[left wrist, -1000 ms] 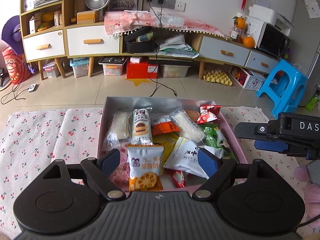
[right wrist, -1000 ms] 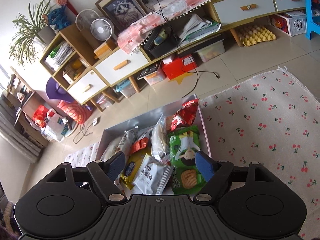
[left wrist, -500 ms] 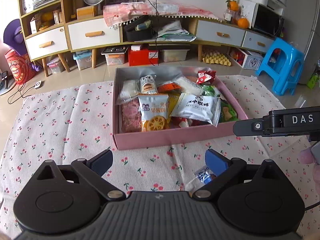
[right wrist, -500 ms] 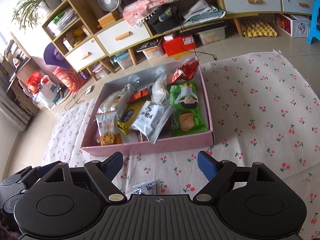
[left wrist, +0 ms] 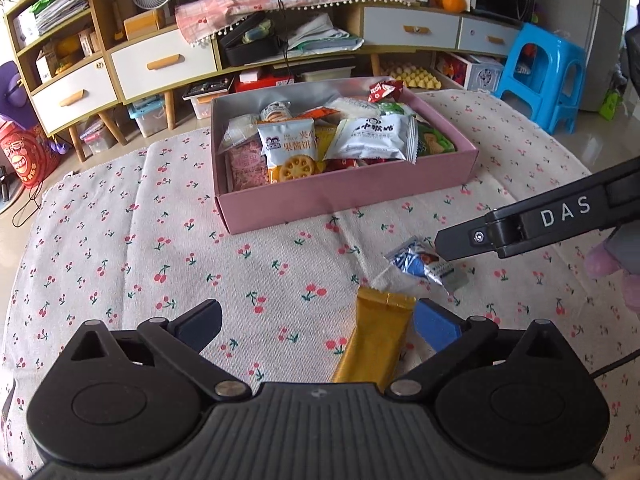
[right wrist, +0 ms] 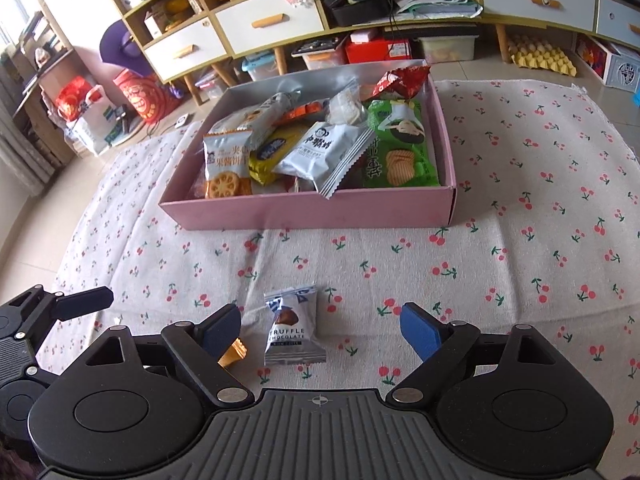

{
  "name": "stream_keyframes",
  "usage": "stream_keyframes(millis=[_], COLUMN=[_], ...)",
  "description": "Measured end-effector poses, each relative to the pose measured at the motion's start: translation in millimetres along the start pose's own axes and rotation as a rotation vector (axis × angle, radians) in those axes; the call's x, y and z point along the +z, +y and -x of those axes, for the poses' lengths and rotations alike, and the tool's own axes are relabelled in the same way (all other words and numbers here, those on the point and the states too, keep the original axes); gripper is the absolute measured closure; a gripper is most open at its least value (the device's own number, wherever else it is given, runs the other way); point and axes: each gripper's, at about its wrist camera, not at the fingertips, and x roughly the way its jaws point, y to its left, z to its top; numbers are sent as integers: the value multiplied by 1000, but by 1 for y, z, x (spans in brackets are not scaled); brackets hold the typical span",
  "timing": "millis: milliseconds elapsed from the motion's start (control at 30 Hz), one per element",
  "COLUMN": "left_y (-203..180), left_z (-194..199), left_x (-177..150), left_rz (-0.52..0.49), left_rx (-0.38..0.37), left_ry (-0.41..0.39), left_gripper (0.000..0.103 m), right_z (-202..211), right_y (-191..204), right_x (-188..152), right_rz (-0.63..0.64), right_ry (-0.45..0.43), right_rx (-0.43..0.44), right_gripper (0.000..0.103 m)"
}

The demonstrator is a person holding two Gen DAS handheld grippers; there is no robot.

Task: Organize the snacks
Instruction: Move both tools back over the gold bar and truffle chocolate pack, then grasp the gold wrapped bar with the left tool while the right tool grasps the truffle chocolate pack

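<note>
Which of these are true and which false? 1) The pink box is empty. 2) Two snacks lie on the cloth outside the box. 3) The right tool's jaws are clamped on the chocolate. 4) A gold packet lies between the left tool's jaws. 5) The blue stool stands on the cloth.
1) False: the pink box holds many snack packets.
2) True: a gold packet and a chocolate lie on the cloth in front of the box.
3) False: the right gripper is open; the chocolate lies loose between its jaws, which have just been opening.
4) True: the left gripper is open around it, jaws just widened.
5) False: the blue stool stands on the floor beyond the cloth.
</note>
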Motion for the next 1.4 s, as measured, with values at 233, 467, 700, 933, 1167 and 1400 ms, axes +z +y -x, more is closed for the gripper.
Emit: stream_keyframes(millis=[233, 467, 700, 933, 1167, 1400], left_y=[0, -2, -1, 8, 37, 42], left_z=[4, -2, -7, -10, -12, -12], left_x=[-16, -25, -25, -23, -23, -24], left_rz=[-36, -47, -11, 58, 180, 204], left_rx=[-9, -49, -78, 2, 116, 119], left_ry=[8, 61, 87, 75, 64, 58], left_gripper=[2, 21, 45, 65, 64, 60], right_z=[-11, -21, -29, -33, -34, -34], right_y=[-5, 3, 15, 19, 19, 20], right_x=[-1, -2, -2, -4, -4, -3], right_rz=[-42, -36, -6, 5, 7, 12], right_ry=[29, 61, 75, 78, 76, 71], right_rx=[-58, -72, -78, -90, -93, -85], right_gripper=[14, 14, 14, 14, 14, 14])
